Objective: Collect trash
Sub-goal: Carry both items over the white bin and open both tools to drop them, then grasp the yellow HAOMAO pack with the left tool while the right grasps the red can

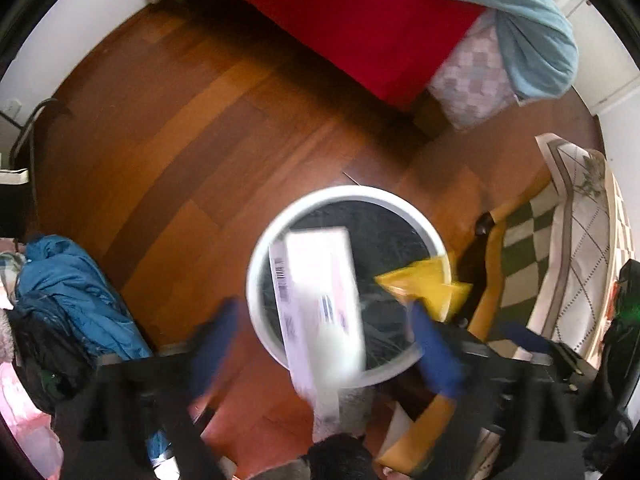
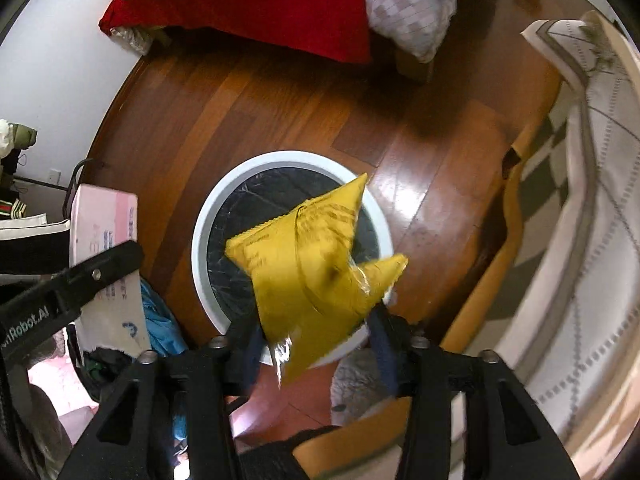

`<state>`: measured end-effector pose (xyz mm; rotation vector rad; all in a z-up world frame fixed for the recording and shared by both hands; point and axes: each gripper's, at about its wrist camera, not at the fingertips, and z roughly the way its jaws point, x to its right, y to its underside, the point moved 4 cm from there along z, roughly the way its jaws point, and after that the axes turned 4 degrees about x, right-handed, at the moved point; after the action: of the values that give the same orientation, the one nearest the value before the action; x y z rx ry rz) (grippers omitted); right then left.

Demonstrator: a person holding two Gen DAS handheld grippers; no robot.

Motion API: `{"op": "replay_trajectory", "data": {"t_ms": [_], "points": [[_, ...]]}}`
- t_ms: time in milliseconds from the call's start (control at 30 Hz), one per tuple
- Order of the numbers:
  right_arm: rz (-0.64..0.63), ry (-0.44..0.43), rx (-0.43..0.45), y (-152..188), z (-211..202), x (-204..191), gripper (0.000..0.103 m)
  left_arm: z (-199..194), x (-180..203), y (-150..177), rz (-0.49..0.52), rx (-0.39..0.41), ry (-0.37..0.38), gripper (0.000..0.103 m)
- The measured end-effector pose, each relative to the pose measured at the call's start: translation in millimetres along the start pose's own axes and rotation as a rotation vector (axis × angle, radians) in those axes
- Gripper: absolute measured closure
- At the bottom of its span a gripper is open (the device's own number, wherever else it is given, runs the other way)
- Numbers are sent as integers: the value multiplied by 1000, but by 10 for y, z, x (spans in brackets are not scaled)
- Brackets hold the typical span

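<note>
While both grippers hang over the bin [image 1: 256, 276] for a drop | left [image 1: 324, 344]: fingers wide, box [image 1: 320, 292] loose above the liner | right [image 2: 316, 340]: fingers pinch yellow packet [image 2: 308, 264] over the rim.

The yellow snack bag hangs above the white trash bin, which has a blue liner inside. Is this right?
Not quite. The liner is black, not blue, as the right wrist view shows. The rest holds: the yellow snack bag hangs above the white trash bin.
</note>
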<state>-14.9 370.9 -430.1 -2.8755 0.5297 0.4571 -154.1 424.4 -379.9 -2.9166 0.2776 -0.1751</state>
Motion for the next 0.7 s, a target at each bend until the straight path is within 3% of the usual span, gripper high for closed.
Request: {"op": "replay_trajectory", "data": {"t_ms": [33, 100, 367, 700], "points": [[2, -6, 0, -22, 11, -3, 7, -5, -27, 1, 3, 5, -17, 5], [-7, 21, 13, -26, -1, 15, 2, -37, -75, 36, 12, 13, -56, 5], [-64, 99, 29, 94, -190, 18, 2, -353, -156, 176, 48, 84, -144, 5], [-81, 125, 117, 380, -966, -29, 2, -1035, -120, 415, 96, 188, -176, 5]]}}
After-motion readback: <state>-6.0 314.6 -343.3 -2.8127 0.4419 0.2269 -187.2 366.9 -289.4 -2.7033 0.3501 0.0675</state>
